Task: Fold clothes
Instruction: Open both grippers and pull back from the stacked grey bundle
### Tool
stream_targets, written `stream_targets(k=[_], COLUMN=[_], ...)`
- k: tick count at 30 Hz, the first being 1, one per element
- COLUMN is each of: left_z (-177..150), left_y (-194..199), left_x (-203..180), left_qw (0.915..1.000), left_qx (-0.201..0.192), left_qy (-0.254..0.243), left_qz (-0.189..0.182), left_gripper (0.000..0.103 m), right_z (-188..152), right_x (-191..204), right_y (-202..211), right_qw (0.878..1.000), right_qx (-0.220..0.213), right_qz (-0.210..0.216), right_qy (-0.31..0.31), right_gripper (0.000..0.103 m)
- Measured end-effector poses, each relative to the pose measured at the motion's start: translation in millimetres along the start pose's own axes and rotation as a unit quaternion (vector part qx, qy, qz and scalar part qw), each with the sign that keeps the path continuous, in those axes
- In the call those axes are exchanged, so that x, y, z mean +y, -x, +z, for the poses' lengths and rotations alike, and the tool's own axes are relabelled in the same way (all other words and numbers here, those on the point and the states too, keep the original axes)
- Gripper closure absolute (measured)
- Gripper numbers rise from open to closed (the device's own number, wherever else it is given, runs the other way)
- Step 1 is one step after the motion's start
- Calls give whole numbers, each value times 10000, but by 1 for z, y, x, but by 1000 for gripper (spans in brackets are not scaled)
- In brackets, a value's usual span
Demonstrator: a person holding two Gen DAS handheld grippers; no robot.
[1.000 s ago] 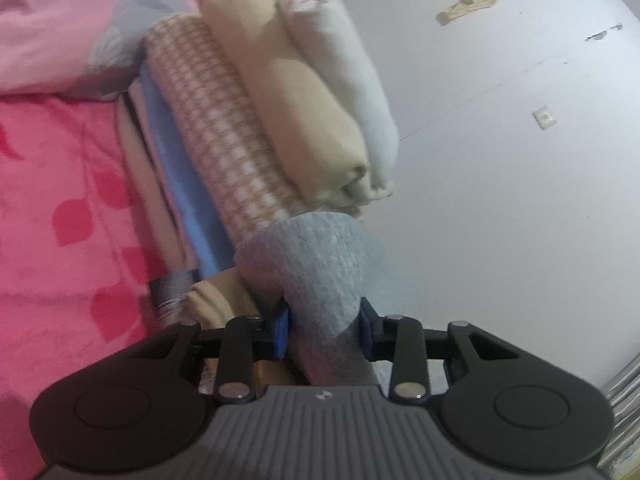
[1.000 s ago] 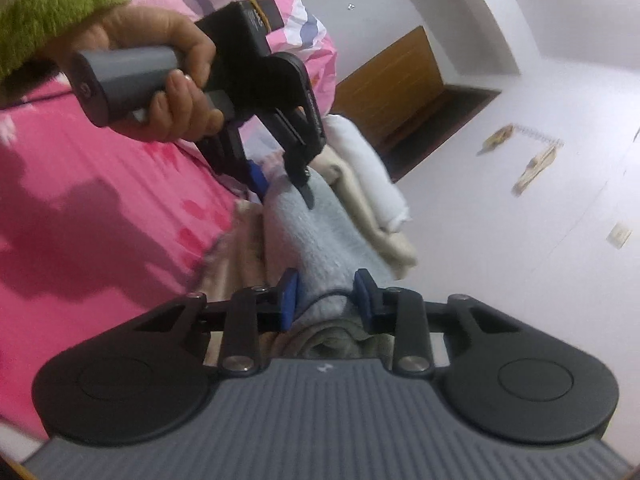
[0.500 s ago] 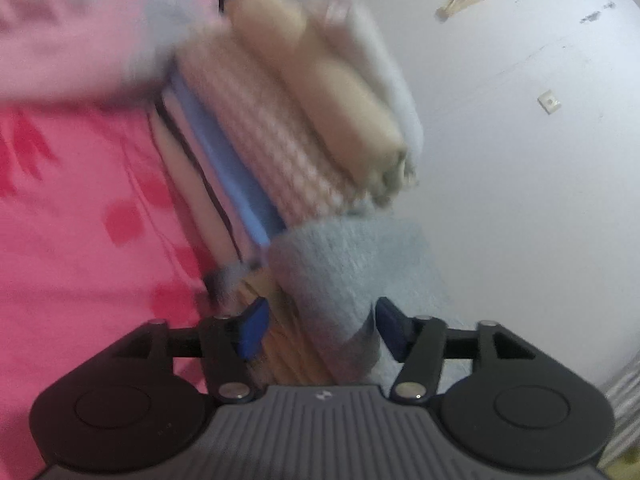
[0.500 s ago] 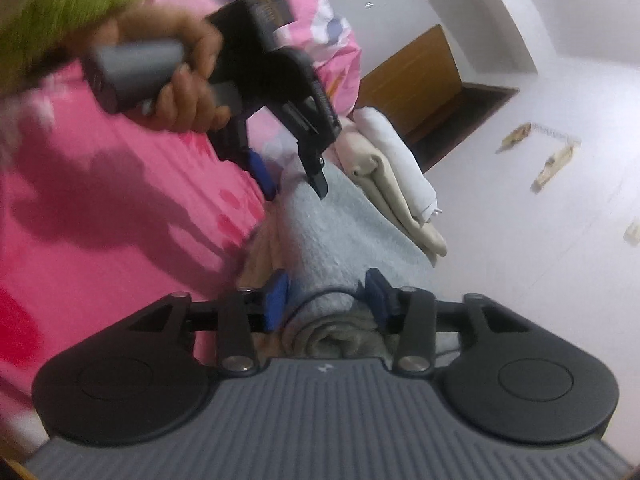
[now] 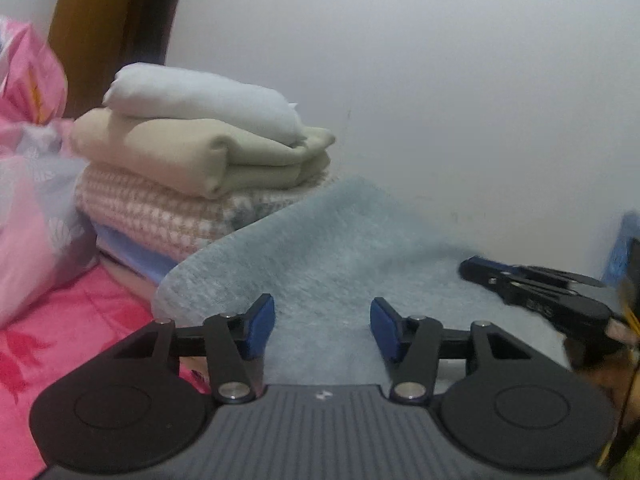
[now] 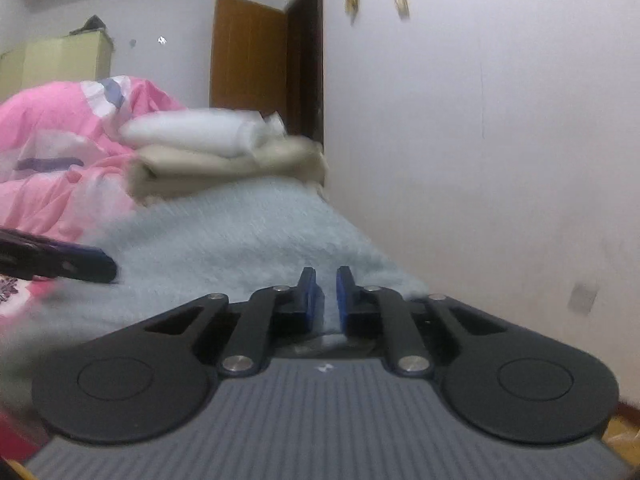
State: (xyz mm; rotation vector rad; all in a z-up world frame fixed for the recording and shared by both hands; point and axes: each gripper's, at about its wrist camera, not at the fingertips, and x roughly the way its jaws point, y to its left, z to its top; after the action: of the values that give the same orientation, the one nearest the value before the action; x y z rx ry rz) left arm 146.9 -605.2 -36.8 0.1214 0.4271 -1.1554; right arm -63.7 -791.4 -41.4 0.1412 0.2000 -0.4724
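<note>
Left gripper (image 5: 322,328) released grey garment (image 5: 332,248), views levelled

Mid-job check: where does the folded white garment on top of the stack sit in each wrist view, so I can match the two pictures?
Left wrist: the white garment tops the stack at upper left, above the beige fold.
Right wrist: the white garment lies left of centre, blurred, before the pink duvet.
Shared landmark: the brown door behind the stack.

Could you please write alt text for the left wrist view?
The left tool, pads apart, hovers over a grey-blue folded garment on a pink bed. Behind is a stack of folded clothes; the right tool enters at right.
</note>
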Motion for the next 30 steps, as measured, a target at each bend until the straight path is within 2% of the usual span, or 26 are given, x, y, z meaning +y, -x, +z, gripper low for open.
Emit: stream_targets(k=[3,5,6,8,9,11,12,13,16,19,20,22,24,25,26,28,30], left_z=[0,4,8,20,24,28,28,28,33,35,35,34,31,30,31,32,35], left_y=[7,10,15,20,17,-6,-11,-17,-15,4,10,10,3,5,12,27,53], left_x=[2,14,16,19,19,25,24,23,26,38,41,45,47,47,47,47,51], left_qw=[9999,9995,9986,9968,9969,9980,9988,9993,9988,9948,9935,9932,9930,9927,9920,9904,9888], left_qx=[-57,-197,-388,-665,-568,-56,0,51,104,-64,-154,-119,71,62,67,72,18], left_qy=[-136,131,241,438,548,618,482,362,467,972,1084,1141,1174,1201,1259,1374,1490], left_qz=[-31,-226,-249,-116,-66,-83,-52,-26,-88,-294,-301,-175,-74,-14,24,91,12], left_gripper=[51,49,48,38,37,36,36,36,35,31,26,25,26,26,26,26,25], right_z=[4,13,18,25,25,17,12,12,21,31,33,34,27,21,15,3,6], right_x=[-14,-17,-19,-28,-31,-37,-40,-43,-43,-29,-22,7,39,54,67,90,103], right_y=[5,15,18,11,-1,-26,-36,-36,-23,13,25,45,53,53,50,48,68], right_qw=[9981,9956,9940,9913,9924,9913,9893,9867,9806,9798,9806,9887,9956,9976,9987,9954,9962], right_qx=[-56,-275,-406,-432,-237,208,379,358,247,-111,-209,-289,-144,-10,112,307,128], right_qz=[140,311,369,340,155,-126,-213,-235,-343,-76,31,350,600,636,477,145,-87], right_qy=[-602,-837,-948,-1193,-1195,-1290,-1394,-1566,-1915,-1996,-1948,-1430,-706,-283,140,893,855], right_gripper=[97,96,96,96,95,96,96,96,93,90,90,90,79,68,64,64,63])
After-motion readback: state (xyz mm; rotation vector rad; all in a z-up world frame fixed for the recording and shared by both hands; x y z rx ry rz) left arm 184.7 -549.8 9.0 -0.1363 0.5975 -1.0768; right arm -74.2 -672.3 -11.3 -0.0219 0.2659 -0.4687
